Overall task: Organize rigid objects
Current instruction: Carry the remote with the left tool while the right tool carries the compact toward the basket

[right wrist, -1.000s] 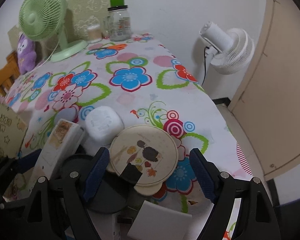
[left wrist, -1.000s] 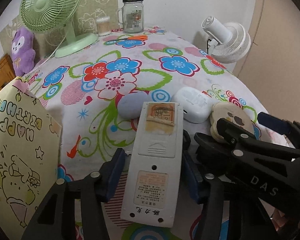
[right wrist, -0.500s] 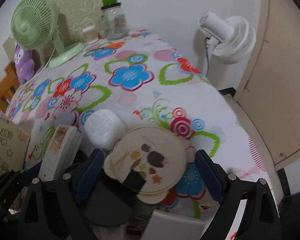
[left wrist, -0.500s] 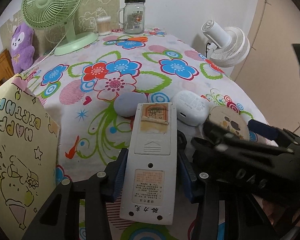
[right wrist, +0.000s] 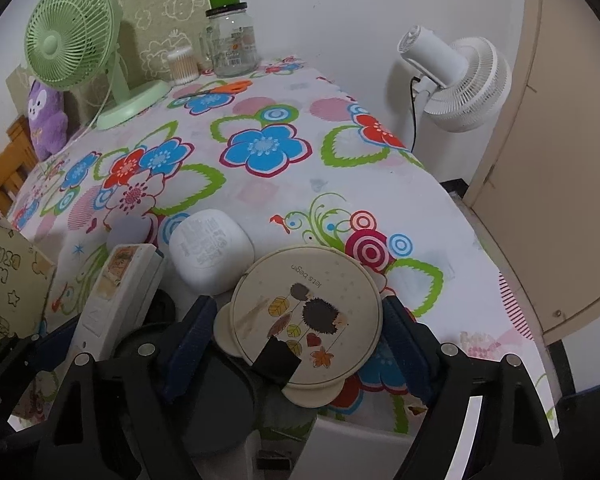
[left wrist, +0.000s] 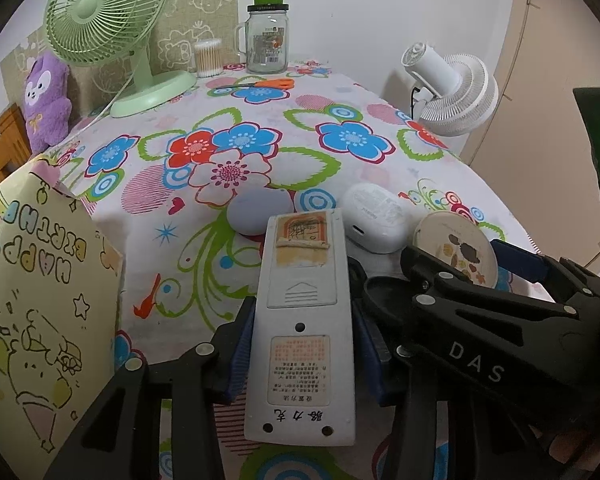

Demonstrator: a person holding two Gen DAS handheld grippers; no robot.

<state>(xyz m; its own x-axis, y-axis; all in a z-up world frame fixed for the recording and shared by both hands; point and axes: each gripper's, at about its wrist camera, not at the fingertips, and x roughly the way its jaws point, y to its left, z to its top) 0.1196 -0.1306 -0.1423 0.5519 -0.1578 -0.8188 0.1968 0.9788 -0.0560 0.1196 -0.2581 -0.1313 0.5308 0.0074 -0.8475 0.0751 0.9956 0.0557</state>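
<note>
Two grippers closing: left gripper point(left wrist: 302, 354) pinches the remote point(left wrist: 302, 320), lower centre; right gripper point(right wrist: 296, 338) brackets the round tin point(right wrist: 306, 312), pads barely touching. Risk: tin's curved rim squirts sideways into the white case point(right wrist: 211, 250).

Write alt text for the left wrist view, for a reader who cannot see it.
The left gripper is closing its blue pads on a white remote control lying back-up on a floral tablecloth. The right gripper reaches in beside it toward a round hedgehog-print case.
</note>
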